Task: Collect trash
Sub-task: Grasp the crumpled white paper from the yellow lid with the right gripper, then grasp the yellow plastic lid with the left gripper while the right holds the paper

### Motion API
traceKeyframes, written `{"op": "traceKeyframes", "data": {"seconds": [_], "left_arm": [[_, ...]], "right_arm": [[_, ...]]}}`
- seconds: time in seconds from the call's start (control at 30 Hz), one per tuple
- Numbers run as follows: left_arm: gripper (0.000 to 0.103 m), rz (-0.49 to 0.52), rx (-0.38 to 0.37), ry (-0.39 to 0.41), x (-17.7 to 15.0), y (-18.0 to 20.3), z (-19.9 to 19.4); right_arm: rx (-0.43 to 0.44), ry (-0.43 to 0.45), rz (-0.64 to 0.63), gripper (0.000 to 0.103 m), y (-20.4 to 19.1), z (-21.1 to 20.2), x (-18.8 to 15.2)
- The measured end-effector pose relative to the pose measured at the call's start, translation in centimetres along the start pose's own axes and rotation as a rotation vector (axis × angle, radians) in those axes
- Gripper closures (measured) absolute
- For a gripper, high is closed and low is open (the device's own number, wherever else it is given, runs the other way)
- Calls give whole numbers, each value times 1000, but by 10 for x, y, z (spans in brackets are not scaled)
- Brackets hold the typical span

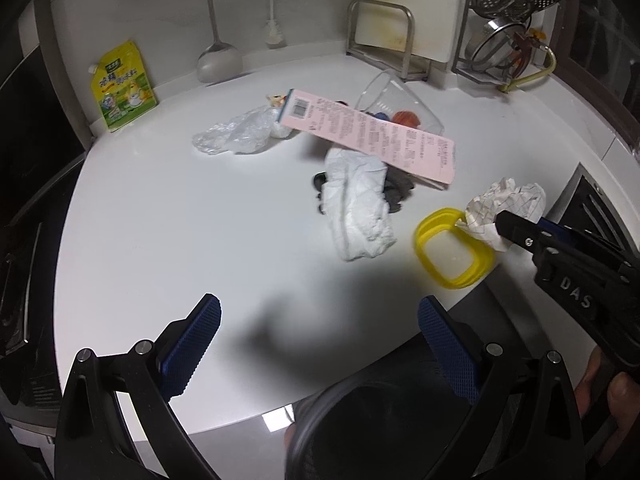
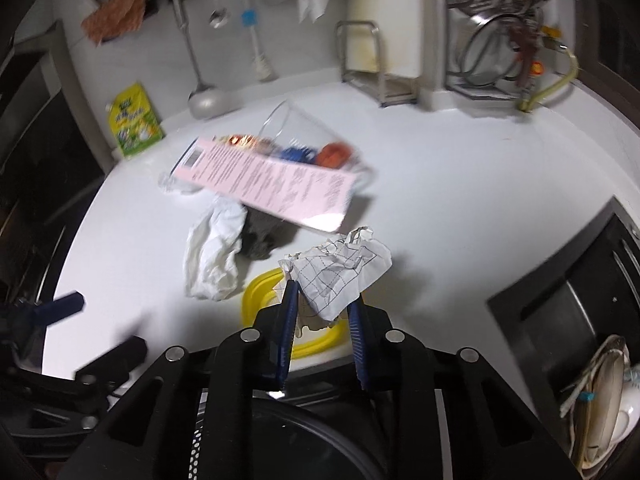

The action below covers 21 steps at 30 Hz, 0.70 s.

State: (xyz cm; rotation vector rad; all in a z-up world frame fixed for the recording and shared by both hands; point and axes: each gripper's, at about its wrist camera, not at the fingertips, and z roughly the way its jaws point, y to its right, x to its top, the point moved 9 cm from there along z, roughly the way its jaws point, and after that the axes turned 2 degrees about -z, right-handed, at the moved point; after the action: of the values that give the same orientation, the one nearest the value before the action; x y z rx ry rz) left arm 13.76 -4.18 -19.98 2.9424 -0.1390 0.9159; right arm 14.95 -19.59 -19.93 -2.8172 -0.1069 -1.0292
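the crumpled grid-lined paper, its lower edge hidden between blue pads, sits pinched in the right gripper just above the yellow lid at the counter's front edge, while the left gripper hovers spread and empty left of that lid, angled downward.

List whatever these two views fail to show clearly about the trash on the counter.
- Clear plastic cup: the pink printed sheet covers most of what lies inside in both views.
- Dark item, left wrist view: half under the white tissue and the sheet; unidentifiable.
- Sheet's print: too small in the left view, blurred in the right.
- Crumpled grid paper in the right gripper: its lower part is hidden by the fingers.
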Motion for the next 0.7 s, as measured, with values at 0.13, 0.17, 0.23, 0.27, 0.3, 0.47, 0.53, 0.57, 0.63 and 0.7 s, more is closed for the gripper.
{"op": "traceKeyframes", "data": {"seconds": [0.13, 0.17, 0.23, 0.27, 0.3, 0.47, 0.53, 0.57, 0.63, 0.7], "left_arm": [[6, -9, -57, -8, 2, 30, 10], [6, -14, -72, -15, 3, 40, 14], [6, -24, -90, -28, 2, 56, 23], [6, -30, -97, -33, 3, 65, 28], [6, -36, -106, -36, 3, 72, 32], [6, -45, -92, -54, 2, 99, 52], [6, -50, -70, -61, 2, 104, 60], [6, -54, -62, -64, 1, 105, 62], [6, -62, -44, -71, 1, 107, 70], [6, -67, -26, -81, 0, 109, 77]], "right_arm": [[-50, 18, 37, 79, 31, -21, -6], [-60, 19, 48, 79, 38, -25, -10], [-78, 18, 73, 79, 53, -34, -17], [-87, 17, 88, 79, 62, -39, -22], [-96, 16, 100, 79, 69, -43, -26], [-116, 20, 138, 79, 96, -62, -44], [-116, 23, 156, 79, 104, -67, -51], [-115, 23, 164, 79, 106, -69, -53], [-114, 24, 178, 79, 112, -71, -57], [-112, 26, 193, 79, 116, -74, -62]]}}
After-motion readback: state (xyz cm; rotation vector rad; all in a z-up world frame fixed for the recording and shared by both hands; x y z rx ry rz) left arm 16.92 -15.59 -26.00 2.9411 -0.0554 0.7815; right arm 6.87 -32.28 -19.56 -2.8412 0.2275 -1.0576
